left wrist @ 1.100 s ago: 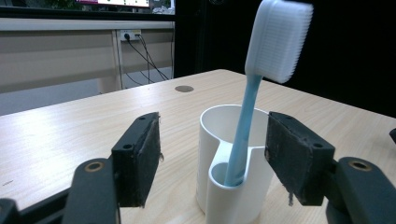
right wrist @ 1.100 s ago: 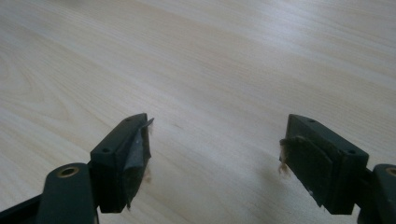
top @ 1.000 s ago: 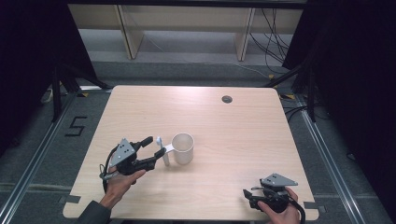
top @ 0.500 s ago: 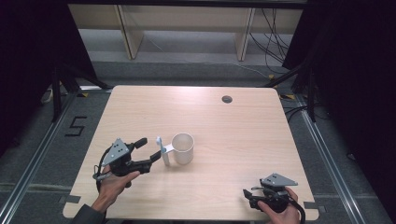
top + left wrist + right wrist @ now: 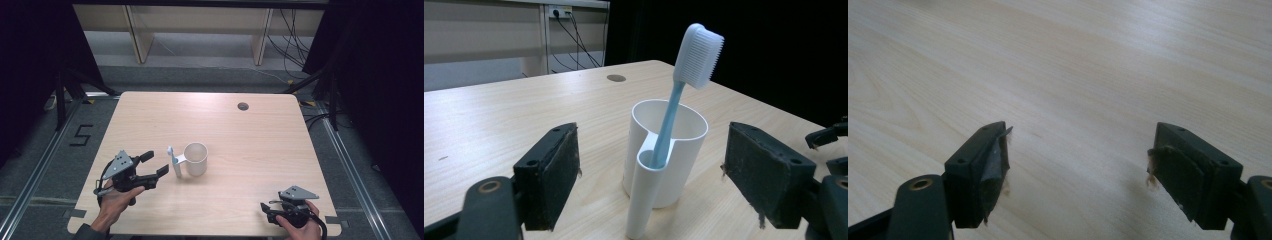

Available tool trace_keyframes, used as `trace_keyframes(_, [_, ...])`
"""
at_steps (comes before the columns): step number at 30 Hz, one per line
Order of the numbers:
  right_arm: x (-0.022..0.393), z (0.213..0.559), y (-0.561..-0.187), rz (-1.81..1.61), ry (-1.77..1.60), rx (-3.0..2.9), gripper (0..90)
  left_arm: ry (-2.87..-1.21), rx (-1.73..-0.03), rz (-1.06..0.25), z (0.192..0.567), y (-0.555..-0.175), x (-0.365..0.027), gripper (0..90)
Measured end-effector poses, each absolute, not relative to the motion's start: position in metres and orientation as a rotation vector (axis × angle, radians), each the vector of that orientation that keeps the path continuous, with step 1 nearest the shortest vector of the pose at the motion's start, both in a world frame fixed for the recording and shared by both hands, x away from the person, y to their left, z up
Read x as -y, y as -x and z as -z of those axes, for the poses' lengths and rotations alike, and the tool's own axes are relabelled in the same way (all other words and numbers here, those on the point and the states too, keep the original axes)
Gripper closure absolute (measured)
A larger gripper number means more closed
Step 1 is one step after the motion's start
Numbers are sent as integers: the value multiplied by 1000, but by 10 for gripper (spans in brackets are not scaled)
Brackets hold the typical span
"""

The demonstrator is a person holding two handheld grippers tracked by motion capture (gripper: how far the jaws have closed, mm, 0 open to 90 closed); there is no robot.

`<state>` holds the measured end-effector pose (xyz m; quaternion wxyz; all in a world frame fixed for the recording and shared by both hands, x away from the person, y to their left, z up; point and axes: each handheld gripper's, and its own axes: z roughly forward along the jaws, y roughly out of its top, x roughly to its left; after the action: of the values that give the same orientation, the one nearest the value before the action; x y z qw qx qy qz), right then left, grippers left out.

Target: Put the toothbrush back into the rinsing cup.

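Left gripper (image 5: pixel 152 167) jaws just opening, clear of toothbrush (image 5: pixel 684 90) in holder (image 5: pixel 664 155), right gripper (image 5: pixel 1078 165) jaws apparently spread, empty.

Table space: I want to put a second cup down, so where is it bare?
The table is bare behind the cup, up to the round hole, and between the cup and the right gripper. It is tight between the left gripper and the toothbrush.
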<state>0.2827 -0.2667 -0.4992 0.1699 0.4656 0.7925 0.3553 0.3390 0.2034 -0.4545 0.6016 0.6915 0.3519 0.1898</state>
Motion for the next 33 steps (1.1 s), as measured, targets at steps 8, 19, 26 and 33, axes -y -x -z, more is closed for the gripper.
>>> trace_keyframes(8, [268, 498, -284, -996, -1301, -2264, 239, -1610, -813, -410, 455, -335, -205, 149])
trace_keyframes(19, [268, 497, -283, -981, -1307, -2245, 240, -1609, -789, -385, 455, -326, -210, 147])
trace_keyframes(26, [268, 497, -283, -988, -1319, -2245, 240, -1608, -787, -376, 456, -319, -214, 147])
trace_keyframes(33, [268, 497, -283, -990, -1319, -2246, 240, -1624, -773, -364, 463, -310, -215, 147])
